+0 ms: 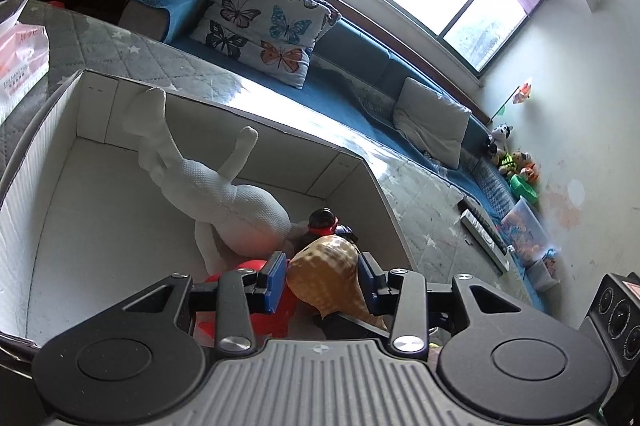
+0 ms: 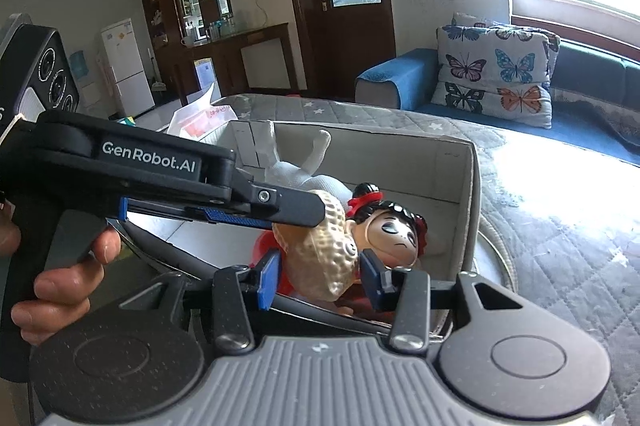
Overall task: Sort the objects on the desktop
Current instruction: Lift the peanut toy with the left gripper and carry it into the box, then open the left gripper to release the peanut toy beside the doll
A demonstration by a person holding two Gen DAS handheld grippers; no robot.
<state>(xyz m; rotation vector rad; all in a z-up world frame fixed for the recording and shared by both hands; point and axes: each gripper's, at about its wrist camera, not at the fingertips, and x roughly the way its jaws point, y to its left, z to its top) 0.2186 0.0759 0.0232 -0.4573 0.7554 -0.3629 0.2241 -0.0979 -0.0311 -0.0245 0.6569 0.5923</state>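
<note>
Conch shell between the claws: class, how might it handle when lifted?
Conch shell: probably rigid, given its hard ridged surface. Its glossy, rounded sides may slip in the right claw. Likely brittle if dropped.

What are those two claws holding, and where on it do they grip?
Both pinch one seashell: the right gripper across its wide middle, the left gripper at its upper end.

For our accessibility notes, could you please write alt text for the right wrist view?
A tan conch shell is held between the blue pads of the right tool, while the left tool, held by a hand, grips it from the left. Below lies an open white box holding a black-haired doll and a white toy figure.
</note>
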